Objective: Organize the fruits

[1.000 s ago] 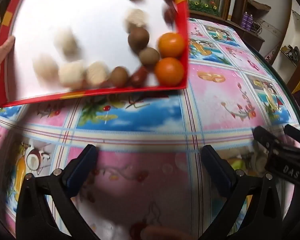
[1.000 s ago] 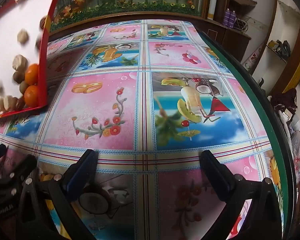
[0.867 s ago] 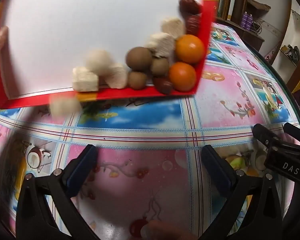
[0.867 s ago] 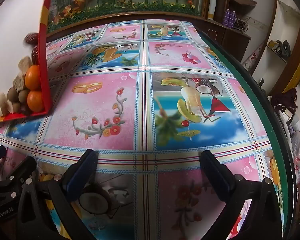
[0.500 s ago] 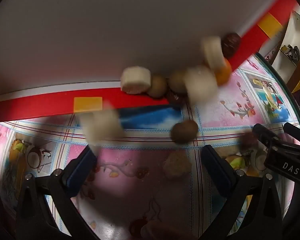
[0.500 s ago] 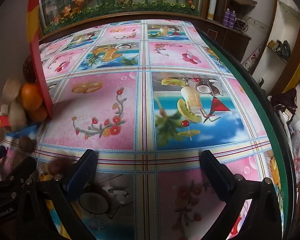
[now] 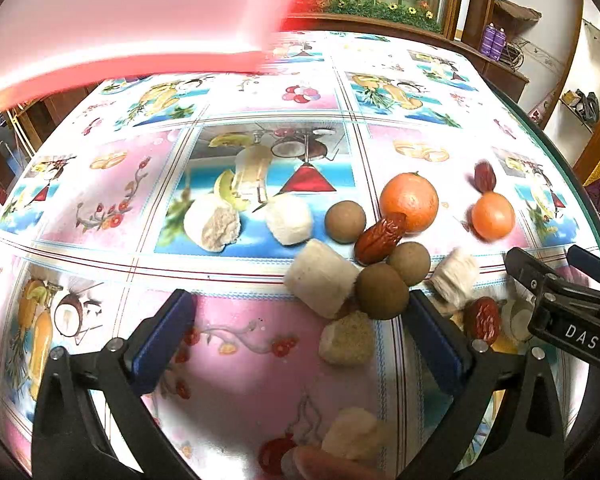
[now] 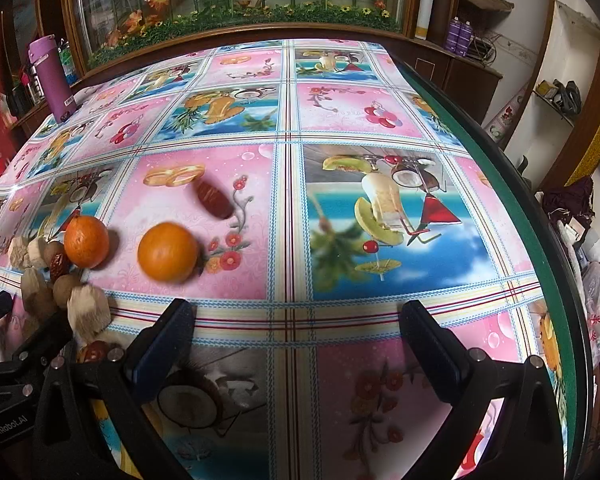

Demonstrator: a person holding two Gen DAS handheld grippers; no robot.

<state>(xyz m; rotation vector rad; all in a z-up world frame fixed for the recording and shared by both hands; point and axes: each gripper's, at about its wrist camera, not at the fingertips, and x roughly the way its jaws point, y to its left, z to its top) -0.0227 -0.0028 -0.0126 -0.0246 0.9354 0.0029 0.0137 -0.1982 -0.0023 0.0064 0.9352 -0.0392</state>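
Left tongs (image 7: 300, 336): spread wide, holding nothing, low over the surface (image 7: 112, 184).
Right tongs (image 8: 296, 344): spread wide, holding nothing.
Fruits: scattered loose on the surface; two oranges (image 7: 409, 201) (image 7: 493, 216), red dates (image 7: 380, 237), brown round fruits (image 7: 382, 290), pale chunks (image 7: 320, 278), clustered between both tongs.
Red tray (image 7: 120, 62): blurred, raised at upper left.
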